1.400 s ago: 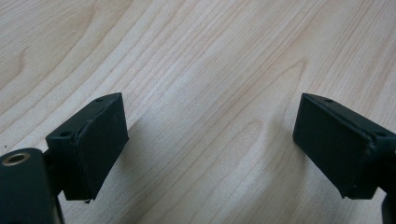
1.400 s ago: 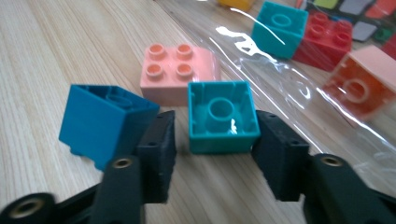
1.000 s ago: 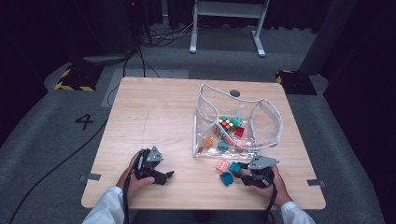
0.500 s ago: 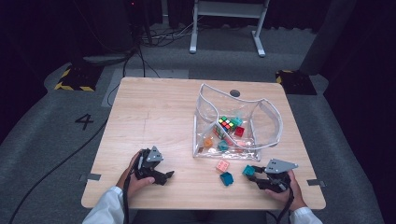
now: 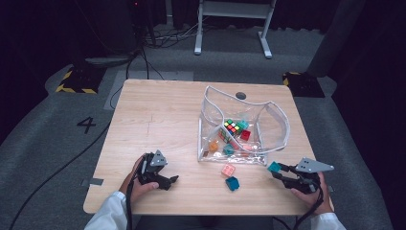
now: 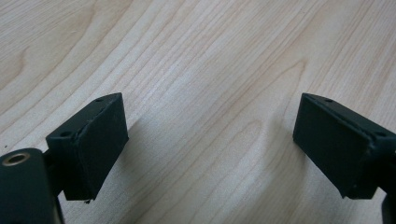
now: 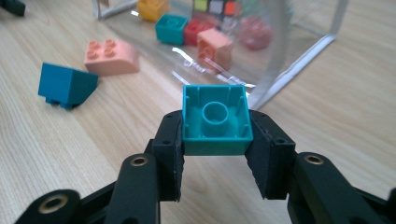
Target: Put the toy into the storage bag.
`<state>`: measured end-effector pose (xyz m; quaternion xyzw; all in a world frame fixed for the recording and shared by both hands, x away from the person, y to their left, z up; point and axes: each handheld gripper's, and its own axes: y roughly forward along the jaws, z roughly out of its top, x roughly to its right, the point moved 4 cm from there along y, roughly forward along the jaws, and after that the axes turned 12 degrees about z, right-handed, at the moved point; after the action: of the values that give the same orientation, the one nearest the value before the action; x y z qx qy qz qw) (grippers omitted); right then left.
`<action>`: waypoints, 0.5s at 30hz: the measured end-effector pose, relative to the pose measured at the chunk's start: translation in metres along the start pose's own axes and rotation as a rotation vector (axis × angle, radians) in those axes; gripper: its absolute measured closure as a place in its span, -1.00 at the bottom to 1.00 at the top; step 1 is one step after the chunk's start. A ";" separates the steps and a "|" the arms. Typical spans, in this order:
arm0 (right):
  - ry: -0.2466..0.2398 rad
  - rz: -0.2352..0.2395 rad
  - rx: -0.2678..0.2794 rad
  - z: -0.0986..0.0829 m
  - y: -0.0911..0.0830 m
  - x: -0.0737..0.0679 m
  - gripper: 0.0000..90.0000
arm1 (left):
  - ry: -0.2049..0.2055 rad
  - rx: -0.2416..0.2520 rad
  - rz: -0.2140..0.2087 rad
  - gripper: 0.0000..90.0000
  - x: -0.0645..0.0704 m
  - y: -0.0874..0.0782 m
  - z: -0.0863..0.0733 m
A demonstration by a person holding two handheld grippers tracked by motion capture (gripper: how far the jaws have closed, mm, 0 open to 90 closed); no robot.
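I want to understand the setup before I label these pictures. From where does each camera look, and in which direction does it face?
High view: above the person's side, facing forward and down on the table; forearms, hands, both grippers show.
Left gripper view: on the left gripper, facing bare wood; its open jaws show.
Right gripper view: on the right gripper, facing the clear bag; its jaws grip a teal brick.
Shared: the high and right gripper views both show that brick.

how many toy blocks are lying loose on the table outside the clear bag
2: a pink block beside the clear bag and a dark teal block nearer the table edge. A third, teal block, sits in the right gripper.
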<state>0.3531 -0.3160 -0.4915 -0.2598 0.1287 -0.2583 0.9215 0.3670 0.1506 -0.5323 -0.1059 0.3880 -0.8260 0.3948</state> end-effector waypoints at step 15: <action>-0.041 -0.066 0.082 0.063 -0.061 0.027 0.31 | -0.002 -0.002 0.001 -0.77 0.000 0.000 0.000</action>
<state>0.3738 -0.3490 -0.4092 -0.2310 0.0904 -0.2882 0.9249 0.3668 0.1506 -0.5323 -0.1069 0.3887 -0.8253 0.3954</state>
